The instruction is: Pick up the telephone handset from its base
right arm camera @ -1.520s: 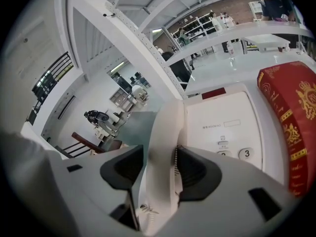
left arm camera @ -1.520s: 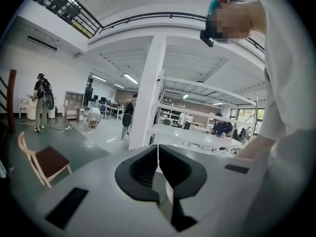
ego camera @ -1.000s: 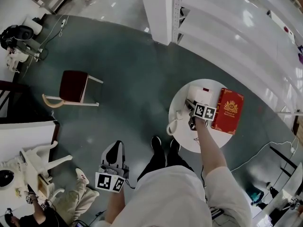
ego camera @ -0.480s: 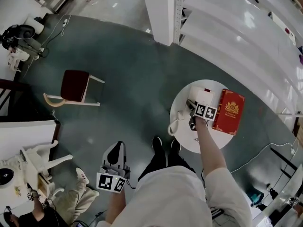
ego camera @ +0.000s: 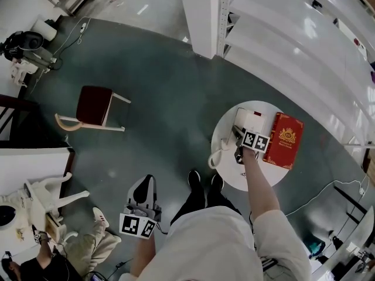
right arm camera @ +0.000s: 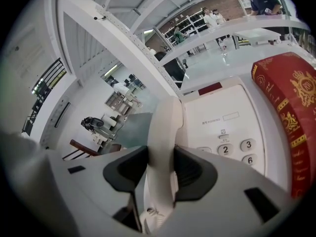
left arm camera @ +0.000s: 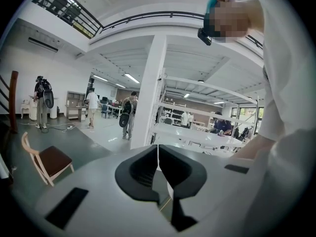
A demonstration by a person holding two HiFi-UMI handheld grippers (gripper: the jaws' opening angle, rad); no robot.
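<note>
Closing right gripper point(right arm camera: 160, 169) on handset point(right arm camera: 165, 125) seated on base point(right arm camera: 222, 112), 2 pads point(right arm camera: 131, 169) touching it; left gripper point(left arm camera: 158, 172) clenched empty; next: firm grip, lift straight up.

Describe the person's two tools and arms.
The left tool and right tool: pale grey shells, black jaw pads, each with a cube of black-and-white square markers. The right tool's jaws are closing on the white handset. White short sleeves.

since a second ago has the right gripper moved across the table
No. The right gripper sits at the same spot beside the red book, jaws closing on the handset between them.
</note>
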